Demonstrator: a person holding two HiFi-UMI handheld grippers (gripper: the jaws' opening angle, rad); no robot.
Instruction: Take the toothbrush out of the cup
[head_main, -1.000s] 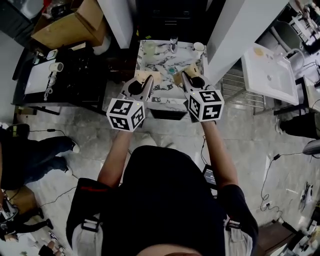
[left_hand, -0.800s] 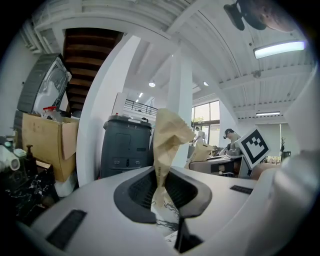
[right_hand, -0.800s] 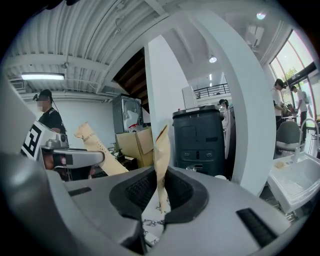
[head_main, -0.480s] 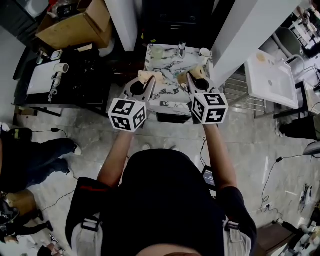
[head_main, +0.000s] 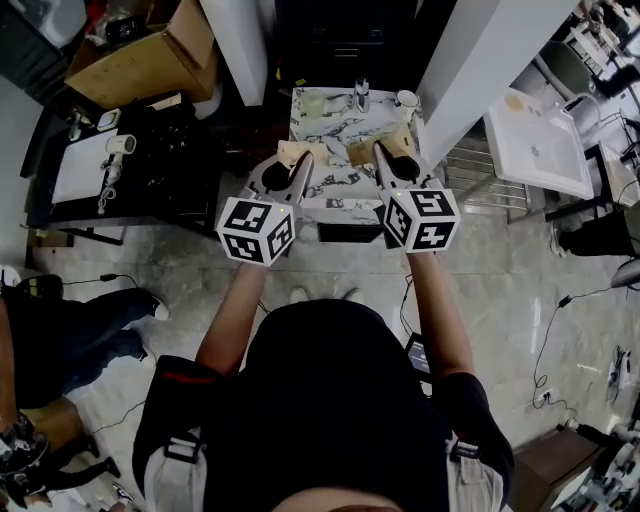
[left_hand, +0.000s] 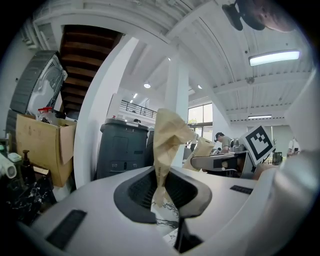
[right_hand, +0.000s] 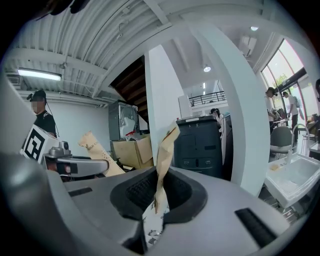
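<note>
between the dark pads of the left claw sits a crumpled tan paper strip, pinched tight, jaws nearly together on it. right claw same deal: clamped on its own tan crumpled paper piece, which sticks up past the jaws. neither claw holds a toothbrush.

outward from there, head view: both claws hang side by side over the near half of the white marble-patterned surface, and the papers overlap it. small white cup stands at the far right corner, well apart from both claws. pale green round container at the far left corner, small metal fitting between the two. toothbrush: too small to make out, can't tell if it's in the white cup or anywhere else on the surface.

change over the last second: both claws went a bit forward and up toward the surface, grips unchanged, papers kept. cup not reached, no contact.

meaning for the task, as a judgement: this looks like carrying paper toward the surface, not a grab at the cup. both claws are full, so a claw would need to be free of paper to take a brush at all.
</note>
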